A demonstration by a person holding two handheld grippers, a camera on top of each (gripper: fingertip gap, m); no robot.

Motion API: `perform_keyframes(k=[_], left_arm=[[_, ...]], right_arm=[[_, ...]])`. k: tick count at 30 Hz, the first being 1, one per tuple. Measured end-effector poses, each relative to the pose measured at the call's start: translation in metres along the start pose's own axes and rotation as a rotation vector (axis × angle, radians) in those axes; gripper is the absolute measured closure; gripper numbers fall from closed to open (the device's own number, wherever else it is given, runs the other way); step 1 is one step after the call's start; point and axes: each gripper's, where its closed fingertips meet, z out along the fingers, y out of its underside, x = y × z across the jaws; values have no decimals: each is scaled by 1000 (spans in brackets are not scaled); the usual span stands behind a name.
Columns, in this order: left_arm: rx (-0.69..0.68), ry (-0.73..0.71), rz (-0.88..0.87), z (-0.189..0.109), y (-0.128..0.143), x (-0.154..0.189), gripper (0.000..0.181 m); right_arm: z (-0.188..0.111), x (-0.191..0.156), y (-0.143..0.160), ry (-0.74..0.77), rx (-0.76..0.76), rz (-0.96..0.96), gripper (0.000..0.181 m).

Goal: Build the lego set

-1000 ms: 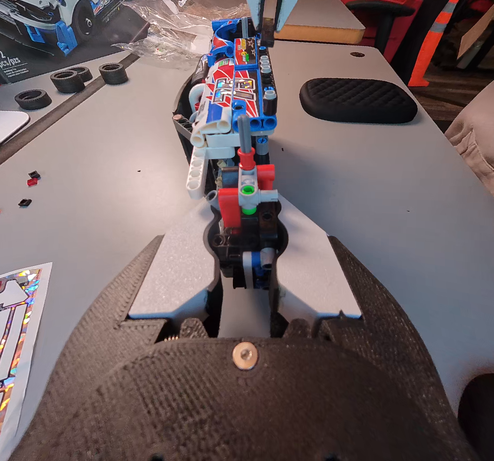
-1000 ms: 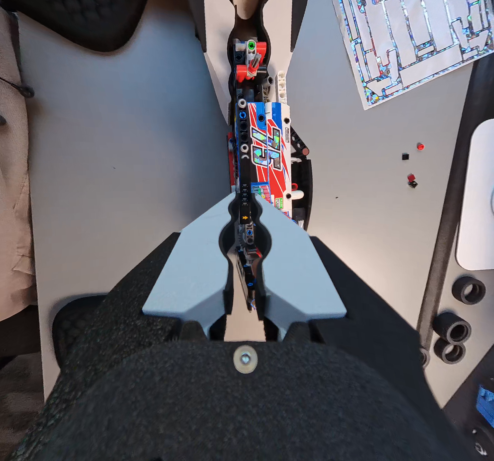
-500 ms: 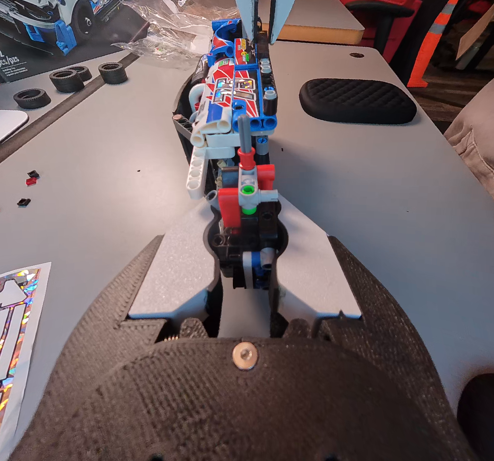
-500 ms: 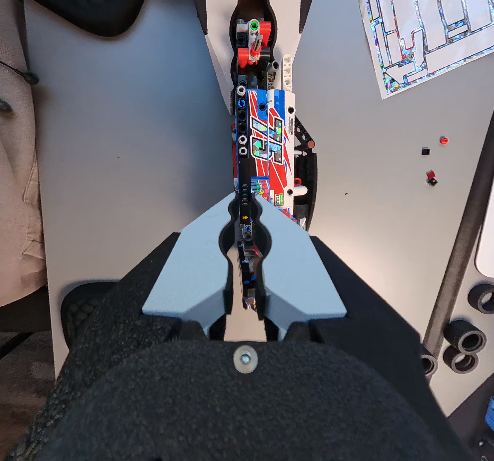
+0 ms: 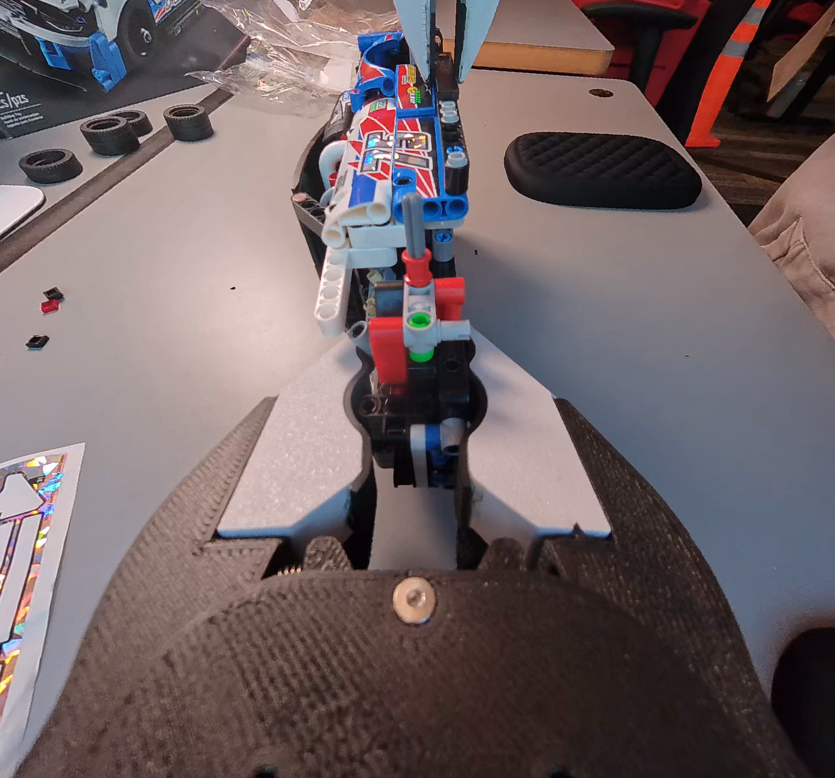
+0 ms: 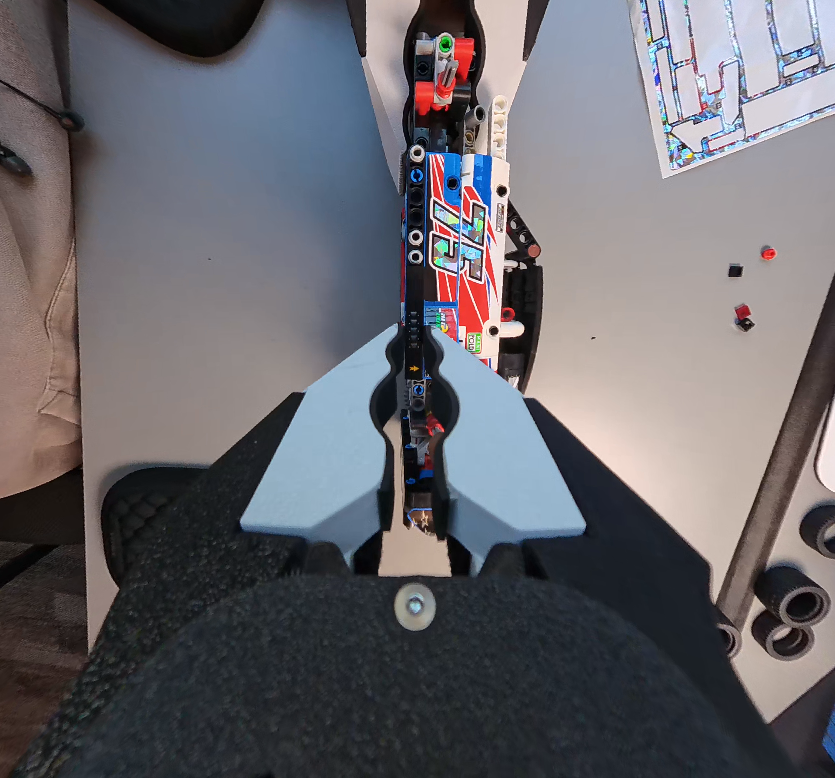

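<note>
Opened up since a moment ago: right gripper [image 6: 413,341], now loose around the black strip at the far end of the lego car [image 5: 397,155], not pinching it.

On the left, shiny sticker sheet [image 5: 27,530] flat on the counter [image 5: 587,350], then tiny loose bits [image 5: 49,304] and black tyres [image 5: 108,135].

In the middle, car on its side, clamped tight at the near end by the left gripper [image 5: 411,341]. Cannot tell if touching the counter.

On the right, soft black pad [image 5: 601,169].

Could sag or twist, held at one end only. Could pop a piece off if squeezed harder.
</note>
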Motion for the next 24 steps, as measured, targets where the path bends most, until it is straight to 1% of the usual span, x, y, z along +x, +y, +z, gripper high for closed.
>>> perform_keyframes(k=[16, 20, 24], left_arm=[[1, 1, -3, 0, 0, 0, 148], [0, 1, -3, 0, 0, 0, 148], [1, 2, -8, 0, 0, 0, 148]], right_arm=[[-5, 1, -2, 20, 34, 5, 171], [-14, -3, -15, 87, 97, -47, 171], [-8, -10, -16, 258, 109, -192, 167]])
